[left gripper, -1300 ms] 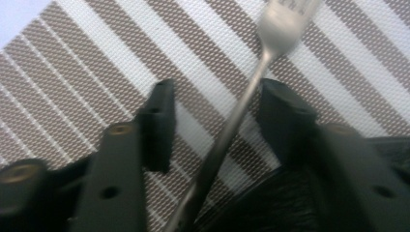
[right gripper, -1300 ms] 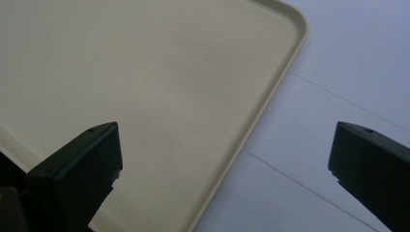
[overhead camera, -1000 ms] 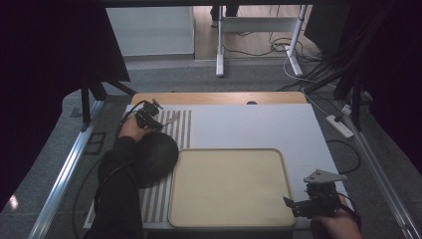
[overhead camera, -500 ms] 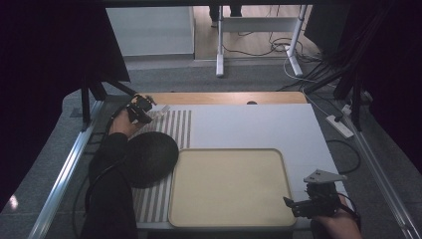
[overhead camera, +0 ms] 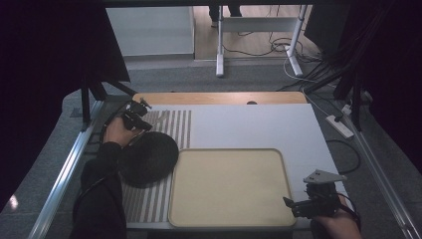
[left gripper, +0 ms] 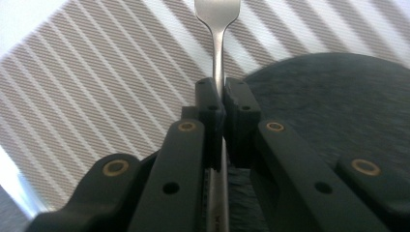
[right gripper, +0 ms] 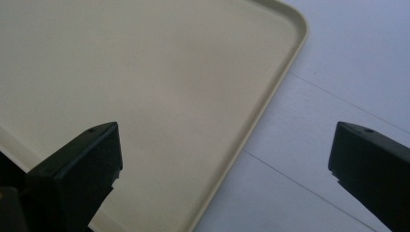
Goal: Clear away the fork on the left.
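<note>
Grey carpet and a tangle of cables fill the top of the high view, and below them a white table (overhead camera: pixel 249 124) runs across the middle of the frame, with a striped mat (overhead camera: pixel 174 124) laid along its left side. On the mat, left of centre, sits a round dark plate (overhead camera: pixel 149 159), and just beside it to the right lies a cream tray (overhead camera: pixel 229 186) with a raised rim, its right edge near the lower right of the frame.

At the upper left of the table the left gripper (overhead camera: pixel 142 117) is held in a dark-sleeved hand, above the mat and just beyond the plate's far edge. In the left gripper view its jaws are pressed together on the handle of a metal fork (left gripper: pixel 218 53); the handle runs up between the pads and the fork's head reaches the top edge of that frame, over the stripes (the tines themselves are cut off). The dark plate fills the right half of that view.

At the lower right of the high view the right gripper (overhead camera: pixel 298 206) hovers by the tray's near right corner. In the right gripper view its jaws are spread wide with nothing between them, the tray's rounded corner and bare white table beneath
</note>
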### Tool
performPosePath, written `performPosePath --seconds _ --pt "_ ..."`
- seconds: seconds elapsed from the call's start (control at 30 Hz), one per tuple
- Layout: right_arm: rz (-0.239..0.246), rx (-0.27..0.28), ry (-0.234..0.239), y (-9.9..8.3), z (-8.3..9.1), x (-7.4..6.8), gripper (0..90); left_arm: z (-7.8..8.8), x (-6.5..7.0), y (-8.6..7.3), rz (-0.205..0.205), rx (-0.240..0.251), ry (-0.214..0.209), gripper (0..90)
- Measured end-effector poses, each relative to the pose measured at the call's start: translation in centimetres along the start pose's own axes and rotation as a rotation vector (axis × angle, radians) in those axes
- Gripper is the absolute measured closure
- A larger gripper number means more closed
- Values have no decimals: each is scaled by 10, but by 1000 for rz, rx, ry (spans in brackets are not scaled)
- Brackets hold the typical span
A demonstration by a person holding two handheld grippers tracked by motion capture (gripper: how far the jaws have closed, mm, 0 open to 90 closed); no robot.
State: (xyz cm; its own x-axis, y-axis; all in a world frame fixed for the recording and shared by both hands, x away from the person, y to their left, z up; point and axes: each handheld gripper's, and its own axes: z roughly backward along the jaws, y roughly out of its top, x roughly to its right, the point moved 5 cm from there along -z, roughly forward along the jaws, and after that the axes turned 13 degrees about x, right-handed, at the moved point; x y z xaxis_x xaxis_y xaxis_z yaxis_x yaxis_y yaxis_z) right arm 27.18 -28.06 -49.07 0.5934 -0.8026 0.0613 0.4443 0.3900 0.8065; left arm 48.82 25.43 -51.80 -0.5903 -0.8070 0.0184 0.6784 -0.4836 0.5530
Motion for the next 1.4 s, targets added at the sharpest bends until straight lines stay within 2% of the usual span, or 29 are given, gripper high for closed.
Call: performPosePath --seconds 0.2,0.5,0.7,0.9,0.97,1.0,1.17,1.4 --pt "0 1 1 0 0 0 0 6 19 -7 -5 31 -42 854" --pt "7 3 1 0 0 0 0 19 48 -18 -6 50 -80 854" --pt "11 3 4 0 0 -1 0 25 66 -29 -9 60 -90 854" --pt "11 6 7 1 0 -1 0 35 82 -38 6 83 -106 854" --pt "15 4 5 1 0 -2 0 39 92 -42 12 85 -110 853" --pt "15 4 5 1 0 -2 0 39 92 -42 12 85 -110 853" --pt "17 10 12 1 1 -2 0 44 109 -49 30 90 -129 854" --pt "25 23 16 2 2 -3 0 41 134 -56 42 63 -139 853"
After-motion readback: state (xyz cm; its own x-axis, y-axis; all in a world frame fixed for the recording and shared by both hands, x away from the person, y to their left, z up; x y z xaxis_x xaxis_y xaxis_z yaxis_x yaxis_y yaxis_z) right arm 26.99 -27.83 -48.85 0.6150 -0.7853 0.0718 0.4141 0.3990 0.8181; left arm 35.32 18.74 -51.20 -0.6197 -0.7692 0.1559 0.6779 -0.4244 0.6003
